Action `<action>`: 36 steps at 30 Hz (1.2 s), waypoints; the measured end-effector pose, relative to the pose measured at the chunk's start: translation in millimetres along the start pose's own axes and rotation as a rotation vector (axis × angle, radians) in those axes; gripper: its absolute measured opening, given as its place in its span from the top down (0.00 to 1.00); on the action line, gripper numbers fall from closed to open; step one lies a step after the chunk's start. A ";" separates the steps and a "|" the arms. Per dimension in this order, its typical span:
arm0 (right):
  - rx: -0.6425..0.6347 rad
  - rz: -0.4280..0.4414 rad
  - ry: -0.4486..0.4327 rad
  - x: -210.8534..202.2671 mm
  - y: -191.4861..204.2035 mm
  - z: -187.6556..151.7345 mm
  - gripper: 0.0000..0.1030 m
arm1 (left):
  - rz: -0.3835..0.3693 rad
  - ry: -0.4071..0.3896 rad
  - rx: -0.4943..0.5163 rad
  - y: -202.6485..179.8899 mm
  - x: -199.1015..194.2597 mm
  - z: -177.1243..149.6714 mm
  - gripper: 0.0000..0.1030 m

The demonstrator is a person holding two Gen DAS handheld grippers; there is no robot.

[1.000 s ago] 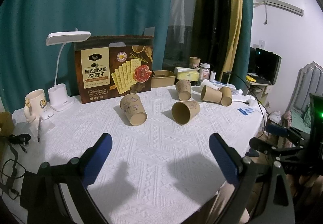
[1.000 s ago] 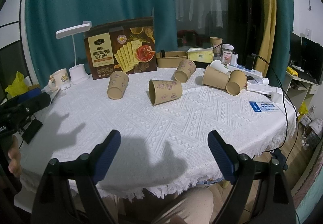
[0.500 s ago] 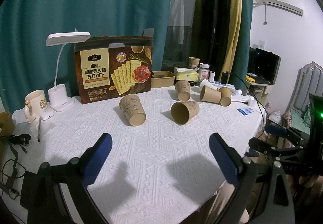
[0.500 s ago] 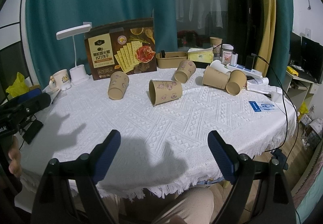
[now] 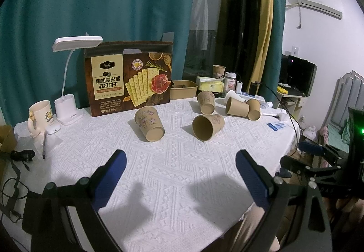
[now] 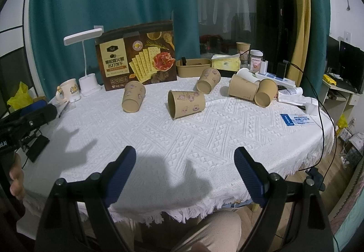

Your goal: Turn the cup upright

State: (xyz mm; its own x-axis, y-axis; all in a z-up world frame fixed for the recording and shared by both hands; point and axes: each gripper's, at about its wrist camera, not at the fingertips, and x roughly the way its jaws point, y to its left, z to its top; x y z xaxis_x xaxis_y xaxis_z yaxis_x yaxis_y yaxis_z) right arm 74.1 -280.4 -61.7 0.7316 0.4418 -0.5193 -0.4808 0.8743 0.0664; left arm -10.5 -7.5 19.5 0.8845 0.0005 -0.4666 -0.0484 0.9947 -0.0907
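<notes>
Nothing is flipped yet: five paper cups [image 6: 186, 104] lie on their sides across the white tablecloth [image 6: 204, 138]. The left gripper [image 5: 179, 174] and right gripper [image 6: 184, 172] hover near the table's front edge, jaws wide apart and empty, well short of the cups.

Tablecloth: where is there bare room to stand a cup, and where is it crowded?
The near half of the tablecloth is bare, from the two nearest tipped cups to the fringed edge, between both open tools. The far edge is crowded: cracker box, lamp, mug, a touching cup pair.
</notes>
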 end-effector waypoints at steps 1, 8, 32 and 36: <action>0.000 0.000 0.000 -0.8 0.3 0.3 0.16 | 0.000 0.001 -0.001 0.4 0.3 -0.8 0.06; 0.000 0.001 -0.001 -2.0 0.8 1.3 0.16 | 0.000 0.000 -0.001 0.6 0.2 -1.1 0.06; 0.003 0.000 0.002 -0.4 -0.3 3.2 0.16 | -0.075 0.013 0.001 -4.4 5.6 -6.9 0.05; 0.005 -0.006 0.006 14.0 -5.0 7.0 0.16 | -0.136 0.049 -0.022 -3.8 21.3 -8.5 0.00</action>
State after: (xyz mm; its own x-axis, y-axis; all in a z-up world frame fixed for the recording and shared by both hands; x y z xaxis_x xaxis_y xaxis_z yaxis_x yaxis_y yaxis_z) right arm 90.1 -277.2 -63.4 0.7313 0.4354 -0.5250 -0.4740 0.8779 0.0678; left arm 4.7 -12.2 2.4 0.8601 -0.1398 -0.4907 0.0601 0.9828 -0.1746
